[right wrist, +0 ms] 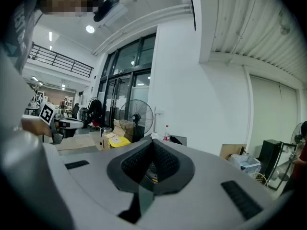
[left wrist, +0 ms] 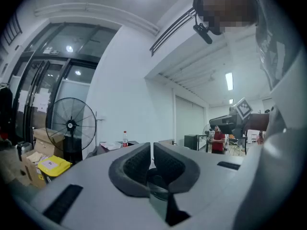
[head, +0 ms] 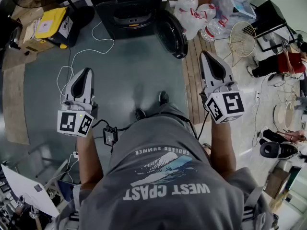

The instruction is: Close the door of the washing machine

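Head view: the person stands on the grey floor (head: 129, 75) facing the washing machine (head: 129, 6), which sits at the top of the frame.

The door (head: 171, 33) is open. It is swung out to the right of the drum opening, with its dark inner face towards the floor space in front of the machine.

Both forearms reach forward, one on each side of the torso, and each carries a gripper held roughly level with its nose towards the machine.

- Left gripper (head: 87, 72): to the left of the body, well apart from the machine and the door. Its marker cube (head: 74, 122) sits at the rear, over the hand.
- Right gripper (head: 206, 54): pushed further forward and tipped slightly nose-down. It is near the door, below and to the right of it, and does not touch it. Its marker cube (head: 225, 107) faces the camera.

Left gripper view: the jaws of the left gripper (left wrist: 152, 147) are together with nothing between the pads. A pedestal fan (left wrist: 72, 126) and a yellow box (left wrist: 50, 164) stand off to the left.

Right gripper view: the jaws of the right gripper (right wrist: 152, 147) are also together and empty. The same fan (right wrist: 135, 118) is beyond them.

Large water bottles (head: 196, 13) are clustered to the right of the machine. The tips of the person's shoes (head: 163, 97) show between the two grippers.
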